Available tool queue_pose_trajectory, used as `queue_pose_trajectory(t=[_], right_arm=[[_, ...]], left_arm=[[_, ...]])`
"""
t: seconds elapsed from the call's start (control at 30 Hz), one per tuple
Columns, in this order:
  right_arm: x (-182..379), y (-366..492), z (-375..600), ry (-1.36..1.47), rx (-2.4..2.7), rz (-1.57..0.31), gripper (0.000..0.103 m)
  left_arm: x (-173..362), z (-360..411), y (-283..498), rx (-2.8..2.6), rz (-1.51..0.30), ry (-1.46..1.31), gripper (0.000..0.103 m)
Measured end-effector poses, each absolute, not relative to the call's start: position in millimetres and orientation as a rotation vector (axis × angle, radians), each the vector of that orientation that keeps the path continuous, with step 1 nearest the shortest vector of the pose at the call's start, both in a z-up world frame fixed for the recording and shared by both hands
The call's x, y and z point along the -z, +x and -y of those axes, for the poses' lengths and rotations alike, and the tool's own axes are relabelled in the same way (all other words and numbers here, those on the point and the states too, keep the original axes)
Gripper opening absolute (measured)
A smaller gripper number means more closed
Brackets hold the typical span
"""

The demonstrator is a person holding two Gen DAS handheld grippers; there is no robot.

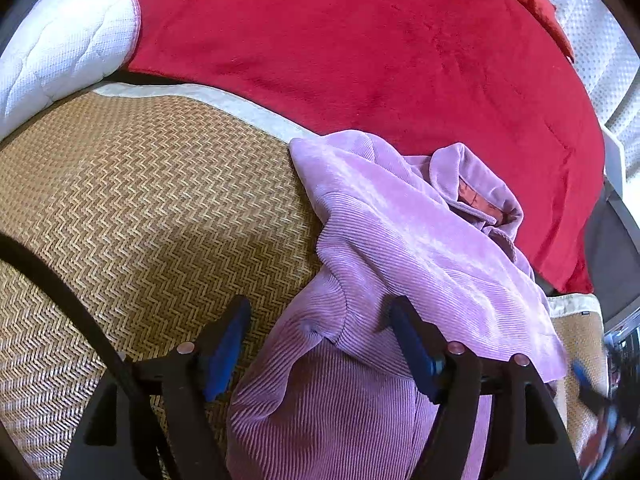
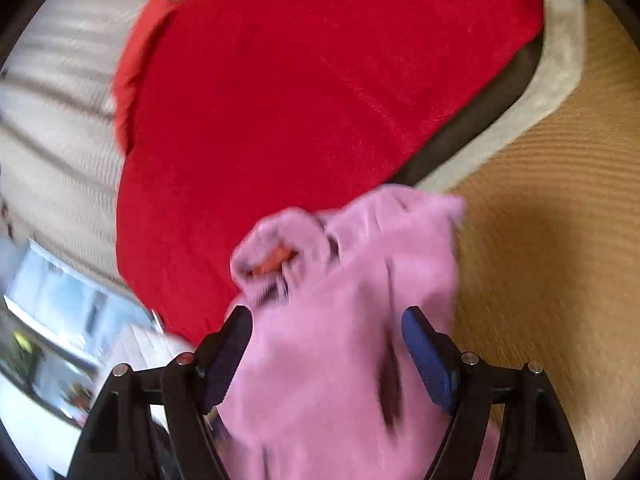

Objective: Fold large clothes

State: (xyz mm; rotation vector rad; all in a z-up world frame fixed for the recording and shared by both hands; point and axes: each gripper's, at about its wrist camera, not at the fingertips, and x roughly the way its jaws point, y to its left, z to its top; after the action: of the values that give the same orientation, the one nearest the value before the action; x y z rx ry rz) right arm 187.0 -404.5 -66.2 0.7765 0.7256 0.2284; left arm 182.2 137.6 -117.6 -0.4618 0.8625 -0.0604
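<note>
Fingers [image 1: 224, 352] spread wide on both grippers, gripping nothing, pink jacket [image 1: 400, 248] bunched between them beside red blanket [image 1: 360, 40]. Could easily pinch several layers, botching fold.

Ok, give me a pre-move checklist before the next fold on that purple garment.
1. Left tool open with cloth between its fingers: ok, the pads stand apart and clear of the fabric.
2. Right tool open over the cloth: ok, though the right wrist view is blurred.
3. Purple garment laid flat: not ok, it is bunched, with its collar crumpled.
4. Garment fully on the woven mat: not ok, its far part lies over the red blanket.
5. A clear edge or corner to grasp: cannot tell, the near part runs under the tools and out of frame.
</note>
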Motion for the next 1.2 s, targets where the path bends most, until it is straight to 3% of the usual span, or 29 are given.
queue_pose_trajectory(t=[0.2,0.4,0.6,0.8,1.2], right_arm=[[79.9,69.2,400.0,0.624,-0.192,-0.847,0.08],[109.5,3.7,427.0,0.724,-0.236,-0.916,0.08],[129.7,5.3,404.4,0.781,-0.356,-0.955,0.081],[132.8,5.4,391.2,0.769,-0.391,-0.959,0.081],[133.3,-17.6,383.1,0.643,-0.319,-0.999,0.081]], left_arm=[[107.0,-146.6,153.3,0.11,-0.833,-0.469,0.074],[76.4,-155.9,74.3,0.216,-0.804,-0.431,0.078],[90.9,-173.0,2.2,0.231,-0.891,-0.386,0.079],[107.4,-165.1,-18.4,0.243,-0.985,-0.366,0.078],[110.3,-152.1,-29.5,0.168,-0.947,-0.315,0.079]])
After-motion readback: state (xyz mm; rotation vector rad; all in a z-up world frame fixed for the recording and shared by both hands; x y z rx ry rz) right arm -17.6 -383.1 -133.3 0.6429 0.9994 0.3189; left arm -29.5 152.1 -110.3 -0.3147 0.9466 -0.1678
